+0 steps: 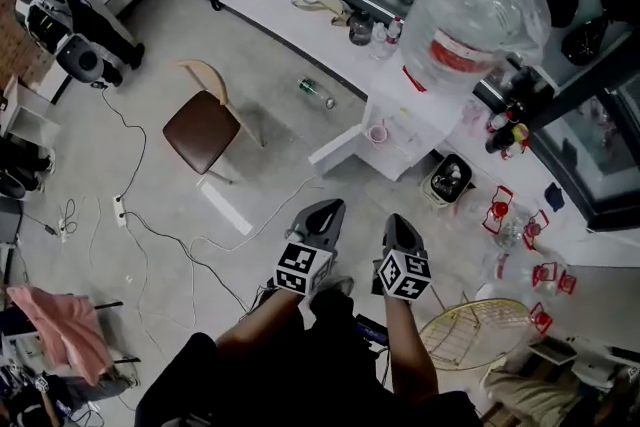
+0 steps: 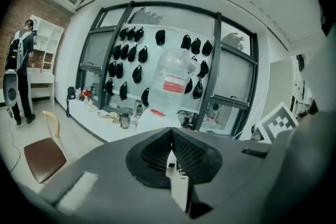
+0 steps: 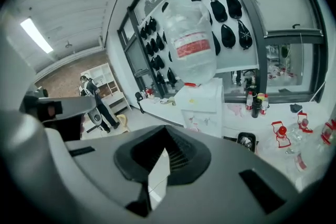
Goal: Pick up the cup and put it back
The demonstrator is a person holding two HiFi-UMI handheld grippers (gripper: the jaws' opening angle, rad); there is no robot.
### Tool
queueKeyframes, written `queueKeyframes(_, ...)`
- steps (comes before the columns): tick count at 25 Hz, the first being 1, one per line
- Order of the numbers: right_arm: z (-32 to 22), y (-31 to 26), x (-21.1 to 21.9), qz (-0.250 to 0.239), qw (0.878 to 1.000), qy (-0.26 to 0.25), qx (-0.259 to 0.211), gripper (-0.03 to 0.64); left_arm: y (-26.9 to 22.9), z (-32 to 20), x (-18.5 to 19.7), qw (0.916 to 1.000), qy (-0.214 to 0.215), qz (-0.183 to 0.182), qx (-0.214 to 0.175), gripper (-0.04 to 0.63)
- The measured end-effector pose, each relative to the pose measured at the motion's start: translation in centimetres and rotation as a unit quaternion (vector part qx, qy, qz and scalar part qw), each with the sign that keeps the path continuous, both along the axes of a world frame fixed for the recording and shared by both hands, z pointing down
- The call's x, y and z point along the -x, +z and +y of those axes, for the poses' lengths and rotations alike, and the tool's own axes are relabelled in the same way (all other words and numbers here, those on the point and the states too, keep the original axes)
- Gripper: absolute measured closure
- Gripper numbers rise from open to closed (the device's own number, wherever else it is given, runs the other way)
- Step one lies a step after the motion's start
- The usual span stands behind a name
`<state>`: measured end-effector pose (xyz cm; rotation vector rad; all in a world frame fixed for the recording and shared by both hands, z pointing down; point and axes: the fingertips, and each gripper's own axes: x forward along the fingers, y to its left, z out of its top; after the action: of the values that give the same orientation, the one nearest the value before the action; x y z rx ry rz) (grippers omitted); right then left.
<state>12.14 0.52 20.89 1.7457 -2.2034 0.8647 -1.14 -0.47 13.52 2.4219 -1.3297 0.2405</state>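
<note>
Both grippers up over the floor, near centre in head view, side by side, not touching each other.

Left gripper (image 1: pixel 325 213): jaws pressed together, nothing between them. Same in the left gripper view (image 2: pixel 172 132).
Right gripper (image 1: pixel 400 225): jaws together too, empty. Same in the right gripper view (image 3: pixel 165 132).

Cup (image 1: pixel 377 133): pink, upright, on the low white ledge of the water dispenser (image 1: pixel 425 110). Far side of both grippers, well apart from them, touched by neither. Big clear water bottle (image 1: pixel 475 5) with red label on top of the dispenser.

Rest of scene:
- brown-seated chair (image 1: pixel 203 127) on the floor, left
- green bottle (image 1: pixel 316 92) lying on the floor between chair and dispenser
- black bin (image 1: pixel 448 178) just right of the dispenser base
- red-framed items (image 1: pixel 500 208) on the floor, right
- yellow wire basket (image 1: pixel 470 330) near right
- pink cloth (image 1: pixel 58 320) near left
- cables (image 1: pixel 140 225) trailing across the floor
- person (image 1: pixel 50 0) standing far left by white shelving
- black bags (image 2: pixel 143 54) hung in rows on the window wall behind the dispenser
</note>
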Motion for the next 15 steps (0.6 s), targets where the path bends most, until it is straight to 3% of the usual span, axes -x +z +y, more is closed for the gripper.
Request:
queueKeyframes(8, 5.0, -9.0, 1.7, 0.029, 0.997, 0.037, -0.066, 0.621, -6.6, 3.6, 3.0, 0.9969, 0.048, 0.0, -0.062, 0.588)
queueKeyframes(15, 8.9, -15.4, 3.5, 0.038, 0.988, 0.088, -0.123, 0.621, -11.2, 4.5, 5.1, 0.9862, 0.103, 0.011, -0.129, 0.588)
